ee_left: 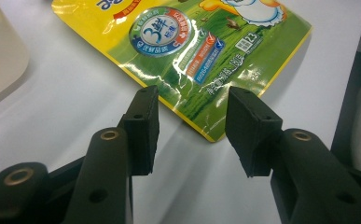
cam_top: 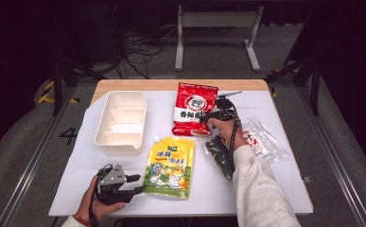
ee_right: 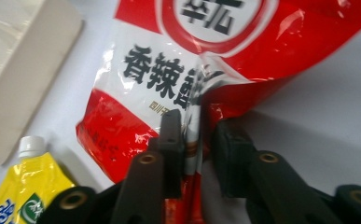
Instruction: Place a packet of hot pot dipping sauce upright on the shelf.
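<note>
A red snack bag point(cam_top: 195, 108) lies at the table's back middle. My right gripper point(cam_top: 203, 118) sits at its lower right edge. In the right gripper view the jaws point(ee_right: 199, 135) are shut on a puckered fold of the red bag point(ee_right: 178, 74). A yellow spouted pouch point(cam_top: 170, 166) lies flat in front. My left gripper point(cam_top: 139, 183) is at the pouch's lower left corner and stands open. In the left gripper view its jaws point(ee_left: 192, 126) hover on either side of the edge of the pouch point(ee_left: 187, 51), with nothing held.
A white divided tray point(cam_top: 121, 122) stands at the left. A dark packet point(cam_top: 216, 152) lies partly under the right forearm. A clear packet with a red label point(cam_top: 262, 138) lies to the right. The white mat point(cam_top: 76, 189) ends near the table's front edge.
</note>
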### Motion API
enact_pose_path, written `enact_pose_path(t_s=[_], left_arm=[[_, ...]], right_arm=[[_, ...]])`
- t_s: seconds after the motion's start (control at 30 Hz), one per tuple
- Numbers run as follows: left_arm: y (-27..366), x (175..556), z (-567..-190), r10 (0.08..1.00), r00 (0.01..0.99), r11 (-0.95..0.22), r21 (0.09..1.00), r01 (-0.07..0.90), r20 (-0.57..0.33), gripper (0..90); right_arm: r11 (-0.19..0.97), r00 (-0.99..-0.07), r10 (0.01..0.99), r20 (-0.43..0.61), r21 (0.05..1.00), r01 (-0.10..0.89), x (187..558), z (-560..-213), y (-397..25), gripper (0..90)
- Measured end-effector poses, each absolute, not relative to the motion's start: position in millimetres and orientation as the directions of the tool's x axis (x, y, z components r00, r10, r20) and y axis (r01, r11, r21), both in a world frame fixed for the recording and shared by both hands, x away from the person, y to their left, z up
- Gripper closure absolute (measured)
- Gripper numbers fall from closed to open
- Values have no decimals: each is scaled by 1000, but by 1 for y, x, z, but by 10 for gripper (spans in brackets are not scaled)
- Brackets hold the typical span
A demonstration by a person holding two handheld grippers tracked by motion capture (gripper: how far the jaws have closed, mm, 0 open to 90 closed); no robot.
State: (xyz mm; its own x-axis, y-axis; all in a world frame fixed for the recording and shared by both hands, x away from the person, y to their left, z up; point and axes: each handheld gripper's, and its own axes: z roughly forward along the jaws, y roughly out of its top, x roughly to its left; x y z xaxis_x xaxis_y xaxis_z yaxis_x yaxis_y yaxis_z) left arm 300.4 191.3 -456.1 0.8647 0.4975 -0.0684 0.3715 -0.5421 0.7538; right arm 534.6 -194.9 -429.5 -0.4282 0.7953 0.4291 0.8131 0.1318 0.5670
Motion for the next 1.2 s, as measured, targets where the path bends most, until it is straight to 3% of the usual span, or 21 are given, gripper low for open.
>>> enact_pose_path(t_s=[0.33, 0.57, 1.2], left_arm=[[202, 299, -455, 556, 830, -519, 758, 395, -52, 425], [214, 297, -455, 636, 770, -463, 772, 435, -52, 224], [220, 295, -458, 683, 729, -423, 791, 443, -44, 154]], right_arm=[[176, -536, 755, 378, 670, 721, 520, -408, -188, 839], [172, -578, 747, 330, 743, 646, 509, -391, -189, 845], [74, -635, 731, 250, 896, 439, 497, -355, -183, 846]])
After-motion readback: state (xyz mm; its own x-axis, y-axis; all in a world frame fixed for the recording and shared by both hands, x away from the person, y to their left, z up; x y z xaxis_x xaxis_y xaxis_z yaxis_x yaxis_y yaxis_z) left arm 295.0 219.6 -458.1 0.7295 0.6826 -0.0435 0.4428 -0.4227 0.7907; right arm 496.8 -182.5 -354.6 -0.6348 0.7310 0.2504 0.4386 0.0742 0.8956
